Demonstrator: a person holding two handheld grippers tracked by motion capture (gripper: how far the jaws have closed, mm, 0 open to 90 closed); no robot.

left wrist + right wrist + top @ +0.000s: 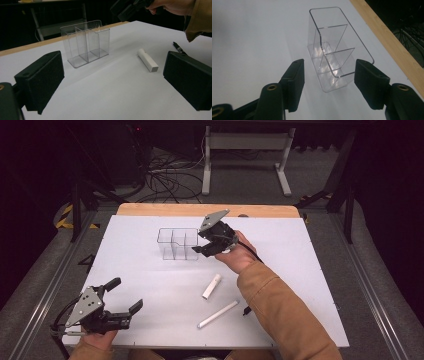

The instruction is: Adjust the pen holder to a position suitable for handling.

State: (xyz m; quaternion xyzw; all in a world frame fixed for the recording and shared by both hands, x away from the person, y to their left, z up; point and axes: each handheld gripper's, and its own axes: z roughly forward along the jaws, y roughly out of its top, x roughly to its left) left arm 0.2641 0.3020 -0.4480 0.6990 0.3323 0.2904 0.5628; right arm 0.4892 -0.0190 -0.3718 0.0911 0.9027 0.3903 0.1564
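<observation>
Clear plastic organizer [332,50] looks light, stiff and slick; the right tool [329,80], open astride its near end, should pinch both side walls

Left gripper [124,299]: black body; grey three-cornered plate on top with small dark screw holes; black cable trailing; flat rectangular black jaw pads, matte, rounded corners; right gripper [204,243]: same black build, grey plate, black cable along wrist; brass-coloured screw inserts in jaw arms in right gripper view; right sleeve [285,315]: tan-brown jacket, loose cuff; left sleeve [92,351] same tan.
</observation>
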